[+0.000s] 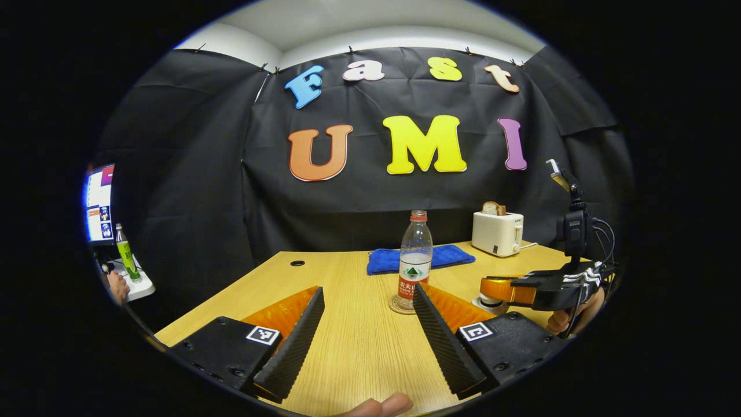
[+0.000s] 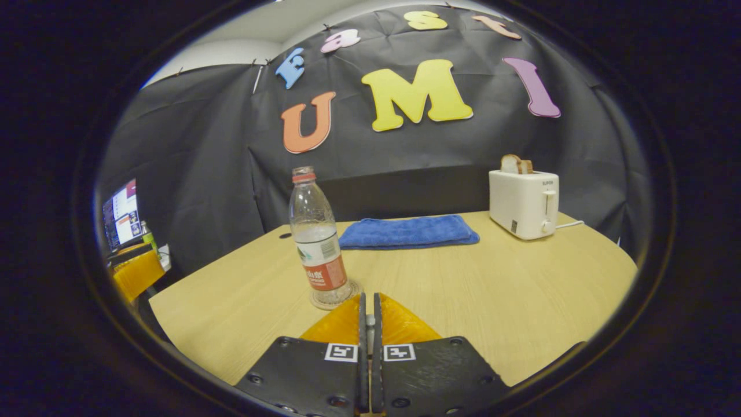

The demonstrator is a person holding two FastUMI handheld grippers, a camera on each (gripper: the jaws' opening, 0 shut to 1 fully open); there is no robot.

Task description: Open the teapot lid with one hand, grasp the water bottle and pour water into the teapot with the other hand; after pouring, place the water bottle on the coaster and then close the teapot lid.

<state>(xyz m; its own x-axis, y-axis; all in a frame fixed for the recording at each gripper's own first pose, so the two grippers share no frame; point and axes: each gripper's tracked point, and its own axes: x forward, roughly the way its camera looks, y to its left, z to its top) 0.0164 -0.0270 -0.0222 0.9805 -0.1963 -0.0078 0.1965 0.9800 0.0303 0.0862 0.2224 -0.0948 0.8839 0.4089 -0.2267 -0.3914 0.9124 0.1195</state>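
A clear water bottle (image 1: 414, 260) with a red cap stands upright on a round coaster (image 1: 399, 307), about half full. My left gripper (image 1: 367, 289) is open and empty in front of it, its right fingertip close to the bottle's base. To the right, a hand holds my right gripper (image 1: 492, 289) low over a small white part of the teapot (image 1: 483, 302); the rest of the pot is hidden. In the right gripper view the bottle (image 2: 317, 237) and coaster (image 2: 352, 294) sit just ahead left. My right gripper (image 2: 369, 296) is shut, with a pale sliver of the lid between its fingers.
A folded blue towel (image 1: 451, 255) (image 2: 408, 231) lies at the back of the wooden table (image 1: 359, 347). A white toaster (image 1: 496, 233) (image 2: 524, 202) with bread stands back right. A camera stand (image 1: 573, 226) rises at the right edge, and a monitor (image 1: 99, 202) glows far left.
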